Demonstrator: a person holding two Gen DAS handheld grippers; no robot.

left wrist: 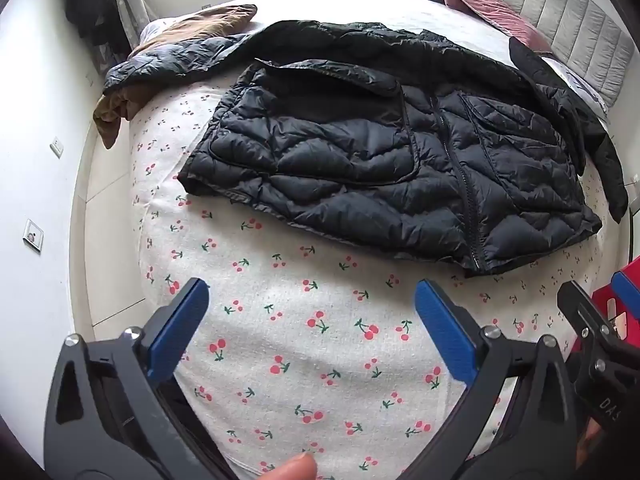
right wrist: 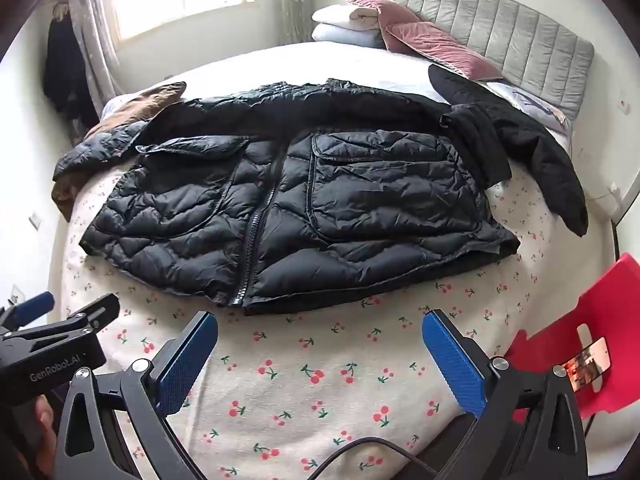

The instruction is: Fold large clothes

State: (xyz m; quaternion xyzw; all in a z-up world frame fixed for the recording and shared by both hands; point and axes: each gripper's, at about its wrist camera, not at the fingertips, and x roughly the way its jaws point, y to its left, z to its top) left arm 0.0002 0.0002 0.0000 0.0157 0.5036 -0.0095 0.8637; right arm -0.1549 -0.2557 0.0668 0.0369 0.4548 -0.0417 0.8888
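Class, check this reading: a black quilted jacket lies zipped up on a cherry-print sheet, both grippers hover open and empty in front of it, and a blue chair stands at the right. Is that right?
One detail is wrong: the chair is red, not blue, as the right wrist view shows. The rest stands: the black quilted jacket lies zipped on the cherry-print sheet, and the left gripper and right gripper hover with jaws open and empty.

Ahead of the blue-padded fingers [right wrist: 188, 364] lies a glossy black quilted puffer jacket [right wrist: 296, 208] on a white bedsheet printed with red cherries [right wrist: 304, 392]. Beyond the fingers are dusty-pink velvet cushions [right wrist: 436, 50], a grey channelled headboard [right wrist: 500, 36] and a brown garment [right wrist: 148, 100]; right of them, a red plastic chair [right wrist: 580, 312].
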